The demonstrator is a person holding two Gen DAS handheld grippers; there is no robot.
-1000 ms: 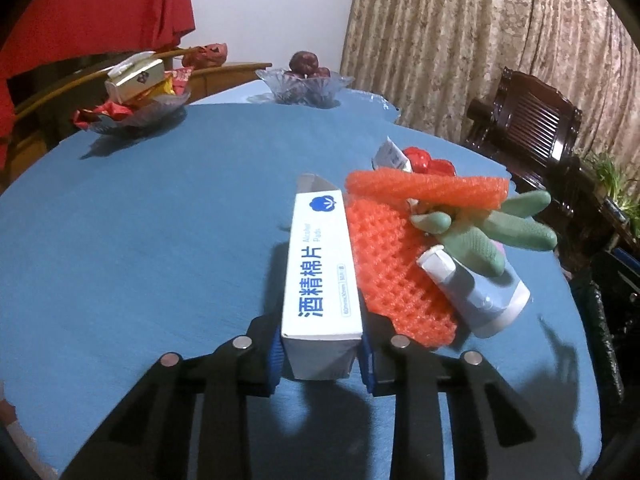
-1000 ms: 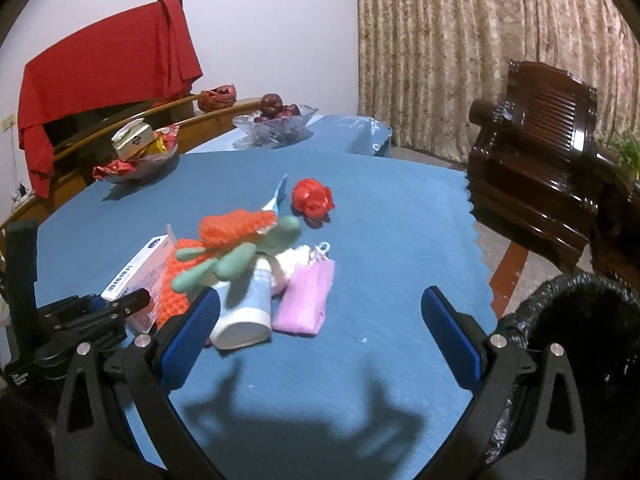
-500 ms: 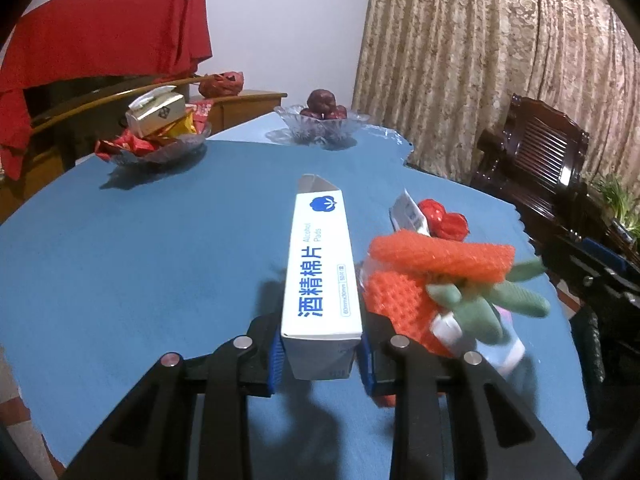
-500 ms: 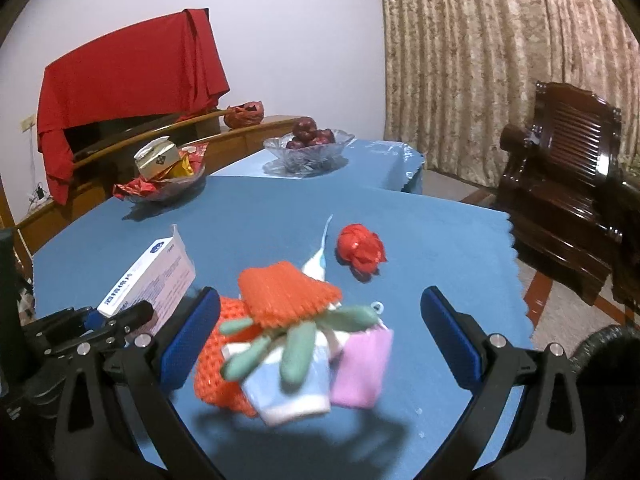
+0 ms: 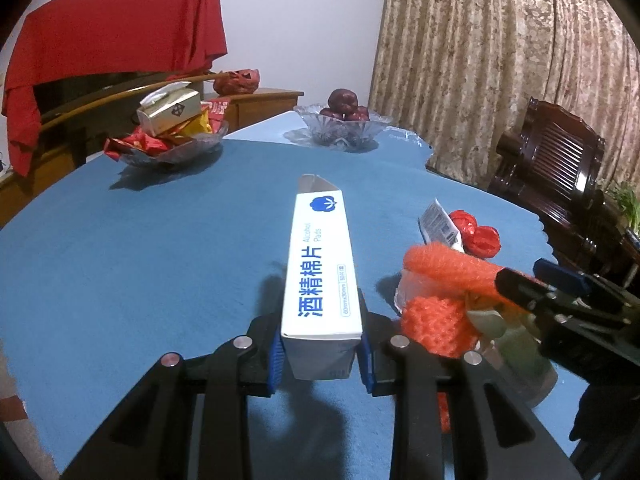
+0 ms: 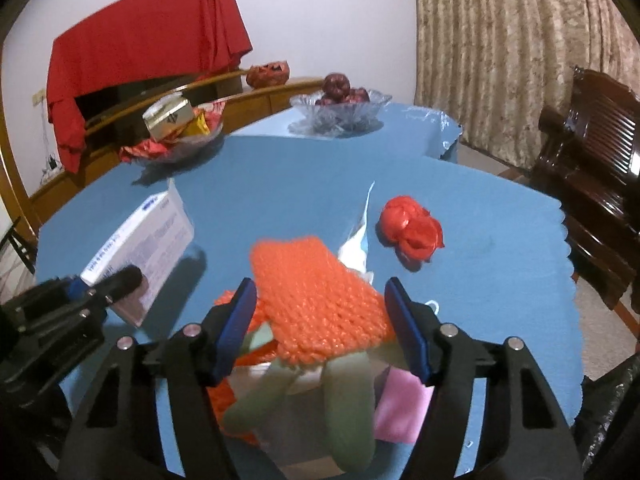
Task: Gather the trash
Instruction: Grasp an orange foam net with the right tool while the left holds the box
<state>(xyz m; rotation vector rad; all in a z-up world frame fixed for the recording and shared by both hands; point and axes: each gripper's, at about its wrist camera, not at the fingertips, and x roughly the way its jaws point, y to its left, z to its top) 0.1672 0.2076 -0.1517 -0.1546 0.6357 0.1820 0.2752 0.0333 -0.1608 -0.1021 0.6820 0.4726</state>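
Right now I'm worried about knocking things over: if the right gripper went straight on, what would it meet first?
The orange foam net, already between the closing jaws of the right gripper; whether they touch it is unclear.

Left gripper [image 5: 320, 354]: black plastic two-finger frame, angular open-web arms, four round silver screw heads across the top, blue ribbed pads [image 5: 276, 356] on the inner finger faces.

Right gripper [image 6: 320, 330]: same black frame, four silver screw heads, long blue pads [image 6: 406, 328] lining both fingers.
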